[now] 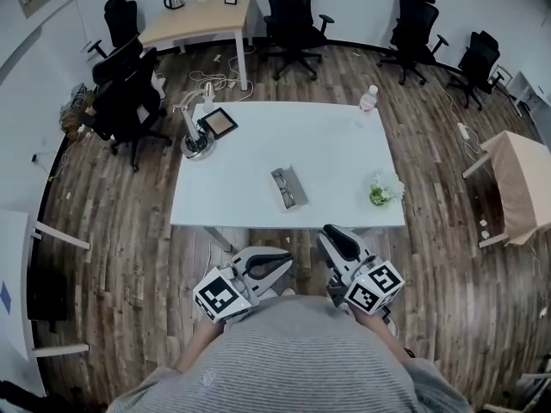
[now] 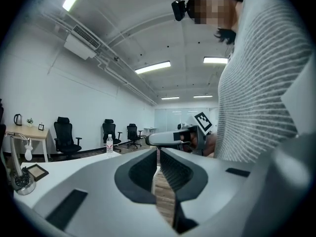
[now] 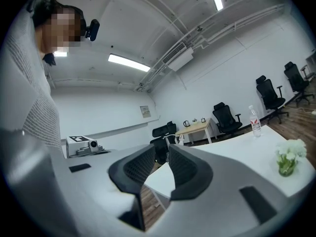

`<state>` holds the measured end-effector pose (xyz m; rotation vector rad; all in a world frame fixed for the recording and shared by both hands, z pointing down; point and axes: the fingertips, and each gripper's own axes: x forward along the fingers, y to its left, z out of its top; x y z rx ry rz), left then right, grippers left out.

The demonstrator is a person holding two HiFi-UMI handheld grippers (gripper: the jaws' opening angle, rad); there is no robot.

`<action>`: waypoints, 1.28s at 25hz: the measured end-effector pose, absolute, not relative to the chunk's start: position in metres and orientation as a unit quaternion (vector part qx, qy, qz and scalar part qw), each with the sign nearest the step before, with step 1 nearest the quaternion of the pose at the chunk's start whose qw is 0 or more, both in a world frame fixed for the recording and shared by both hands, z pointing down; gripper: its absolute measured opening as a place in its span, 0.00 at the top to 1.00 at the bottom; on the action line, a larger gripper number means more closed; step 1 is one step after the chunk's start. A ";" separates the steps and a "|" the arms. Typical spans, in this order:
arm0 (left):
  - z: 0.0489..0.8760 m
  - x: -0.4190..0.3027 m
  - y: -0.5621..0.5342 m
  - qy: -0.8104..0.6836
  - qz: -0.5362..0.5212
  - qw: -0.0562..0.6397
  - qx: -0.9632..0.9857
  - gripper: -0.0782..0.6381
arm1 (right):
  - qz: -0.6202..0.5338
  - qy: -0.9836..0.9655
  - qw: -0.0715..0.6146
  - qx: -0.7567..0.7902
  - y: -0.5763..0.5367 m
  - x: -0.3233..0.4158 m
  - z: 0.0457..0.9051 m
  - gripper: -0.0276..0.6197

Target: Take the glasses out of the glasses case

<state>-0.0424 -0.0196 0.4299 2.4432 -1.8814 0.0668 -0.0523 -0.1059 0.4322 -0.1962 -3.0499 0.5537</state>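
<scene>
The glasses case (image 1: 289, 188) lies open on the white tabletop (image 1: 318, 144), near the middle of its near edge, and the glasses (image 1: 285, 191) lie inside it. Nothing touches the case

Both grippers are held low in front of the person's striped top, short of the tabletop's near edge and above the wooden floor (image 1: 129, 231), well apart from the case. The left gripper (image 1: 287, 264) points toward the right gripper (image 1: 328, 231), which points toward the tabletop. In the left gripper view the jaws stand closed, pads all but meeting, with nothing between them; in the right gripper view the jaws are likewise drawn together and empty

A water bottle (image 1: 368, 99) stands at the far right of the tabletop, a small pot of flowers (image 1: 384, 189) near its right front corner, and a desk lamp (image 1: 195, 127) with a framed tablet (image 1: 217, 123) at its left side
</scene>
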 end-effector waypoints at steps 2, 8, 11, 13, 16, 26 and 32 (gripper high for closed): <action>0.431 -0.052 -0.019 -0.608 0.015 0.030 0.793 0.87 | 0.185 -0.981 0.022 -0.054 -0.108 -0.057 0.439 0.83; 0.434 -0.088 -0.023 -0.583 0.011 0.039 0.812 0.87 | 0.192 -0.981 0.022 -0.017 -0.112 -0.085 0.443 0.83; 0.431 -0.106 -0.027 -0.554 0.015 0.038 0.832 0.87 | 0.195 -0.981 0.020 0.003 -0.114 -0.104 0.441 0.83; 0.430 -0.119 -0.029 -0.537 0.019 0.044 0.842 0.87 | 0.198 -0.980 0.016 0.013 -0.114 -0.116 0.437 0.83; 0.430 -0.141 -0.035 -0.516 0.023 0.049 0.855 0.87 | 0.207 -0.978 0.010 0.027 -0.116 -0.134 0.435 0.83; 0.438 -0.169 -0.064 -0.450 0.041 0.056 0.890 0.87 | 0.222 -0.971 0.008 0.087 -0.137 -0.148 0.446 0.83; 0.443 -0.169 -0.077 -0.411 0.063 0.052 0.908 0.87 | 0.223 -0.966 0.001 0.131 -0.156 -0.136 0.448 0.83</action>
